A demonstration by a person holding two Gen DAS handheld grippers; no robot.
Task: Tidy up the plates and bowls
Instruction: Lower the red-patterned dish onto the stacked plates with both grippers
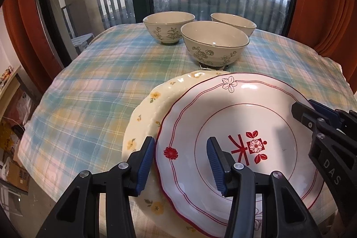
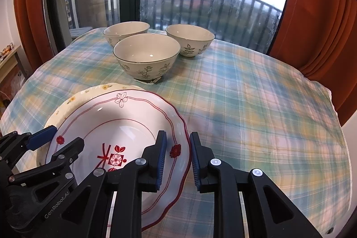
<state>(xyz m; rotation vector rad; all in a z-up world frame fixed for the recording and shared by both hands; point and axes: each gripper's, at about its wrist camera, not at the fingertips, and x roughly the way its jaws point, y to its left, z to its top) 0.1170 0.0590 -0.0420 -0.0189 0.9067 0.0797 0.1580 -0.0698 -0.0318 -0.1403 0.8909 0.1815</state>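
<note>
Plates sit stacked at the near edge of the table: a glossy white red-rimmed plate (image 1: 234, 126) with a scalloped edge, red flower stamps and a red motif at its centre lies on a cream plate (image 1: 142, 117) with embossed rim and small yellow flowers, which peeks out on the left. Neither plate holds anything. The left gripper (image 1: 180, 162) is spread wide, its ribbed blue pads straddling the red-rimmed plate's left rim, one finger outside the edge and one over the well; contact cannot be judged. The right gripper (image 2: 177, 161) is parted more narrowly, with the plate's right rim lying in the gap between its pads, not clearly pinched. Under everything lies a soft plaid tablecloth (image 2: 256, 108) in blue, green and yellow. Farther back stand three round glazed bowls, cream with dark rims and grey floral sprigs: the nearest bowl (image 1: 214, 44), the left bowl (image 1: 168, 27) and the right bowl (image 1: 234, 22), all empty and close together.
</note>
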